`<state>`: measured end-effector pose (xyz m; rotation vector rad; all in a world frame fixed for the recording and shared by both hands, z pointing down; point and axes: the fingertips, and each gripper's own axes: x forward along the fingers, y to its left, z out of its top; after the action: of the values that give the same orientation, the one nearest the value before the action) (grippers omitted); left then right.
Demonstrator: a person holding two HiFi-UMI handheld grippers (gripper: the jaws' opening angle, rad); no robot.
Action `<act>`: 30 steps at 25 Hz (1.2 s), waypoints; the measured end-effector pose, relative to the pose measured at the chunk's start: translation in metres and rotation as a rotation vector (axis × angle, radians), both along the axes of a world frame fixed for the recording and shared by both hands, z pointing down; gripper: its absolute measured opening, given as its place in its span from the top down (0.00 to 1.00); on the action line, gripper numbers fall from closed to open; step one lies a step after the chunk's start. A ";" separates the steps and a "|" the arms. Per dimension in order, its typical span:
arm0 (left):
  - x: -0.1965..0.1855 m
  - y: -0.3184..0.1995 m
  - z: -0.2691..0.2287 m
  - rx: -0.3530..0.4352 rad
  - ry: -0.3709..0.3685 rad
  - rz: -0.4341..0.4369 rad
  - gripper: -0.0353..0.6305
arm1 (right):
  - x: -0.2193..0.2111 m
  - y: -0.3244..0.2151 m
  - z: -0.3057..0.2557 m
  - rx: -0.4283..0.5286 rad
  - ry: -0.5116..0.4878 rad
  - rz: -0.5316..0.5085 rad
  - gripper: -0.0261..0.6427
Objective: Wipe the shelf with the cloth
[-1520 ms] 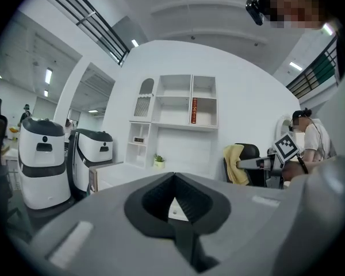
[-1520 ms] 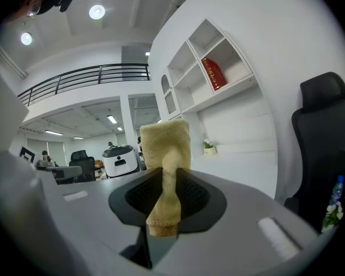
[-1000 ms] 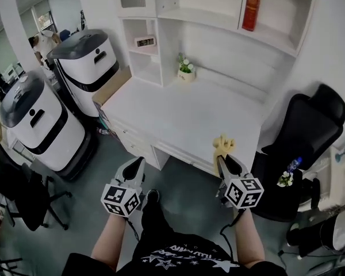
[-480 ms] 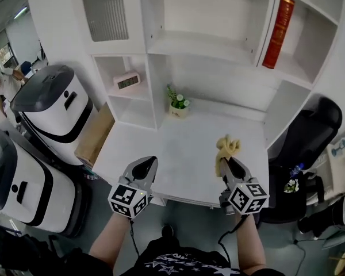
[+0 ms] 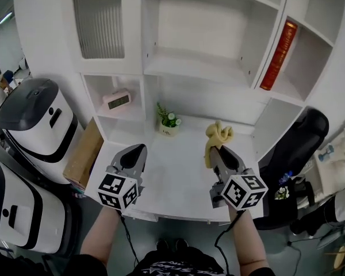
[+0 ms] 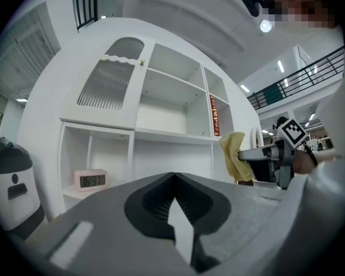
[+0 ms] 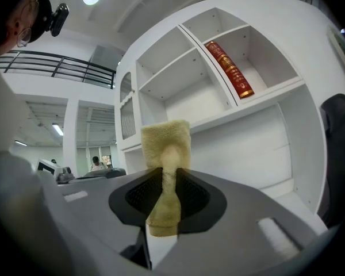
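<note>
A yellow cloth (image 5: pixel 217 140) is pinched in my right gripper (image 5: pixel 218 153), which is shut on it above the white desk top (image 5: pixel 178 171); the cloth (image 7: pixel 165 154) bunches out past the jaws in the right gripper view. The white shelf unit (image 5: pixel 207 68) rises behind the desk, its wide middle shelf (image 5: pixel 195 66) bare. My left gripper (image 5: pixel 133 157) hovers over the desk's left part, jaws together with nothing between them; its own view faces the shelf unit (image 6: pixel 161 137) and catches the right gripper with the cloth (image 6: pixel 234 157).
A small potted plant (image 5: pixel 168 121) stands at the desk's back. A pink clock (image 5: pixel 117 100) sits in the lower left cubby. A red book (image 5: pixel 279 55) leans in the right cubby. A black chair (image 5: pixel 293 154) is at right, white-and-black machines (image 5: pixel 34 125) at left.
The view has tipped up and closer to the shelf unit. Both grippers have moved forward over the desk, the right one carrying the cloth toward the shelves.
</note>
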<state>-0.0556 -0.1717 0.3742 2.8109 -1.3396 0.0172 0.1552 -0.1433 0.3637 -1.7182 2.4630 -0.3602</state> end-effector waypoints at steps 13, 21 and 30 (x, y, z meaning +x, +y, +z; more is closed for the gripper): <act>0.014 -0.059 -0.114 0.093 -0.025 -0.122 0.94 | -0.021 -0.081 -0.170 0.256 -0.016 -0.137 0.81; 0.029 -0.097 -0.157 0.126 -0.041 -0.193 0.94 | -0.035 -0.170 -0.219 0.180 0.051 -0.247 0.81; 0.009 -0.135 -0.173 0.134 -0.054 -0.231 0.94 | -0.073 -0.283 -0.203 -0.027 0.350 -0.255 0.81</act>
<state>-0.0470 -0.3062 0.2014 2.7581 -1.7321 -0.0026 0.0822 -0.4261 0.1608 -1.5945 2.9504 -0.1215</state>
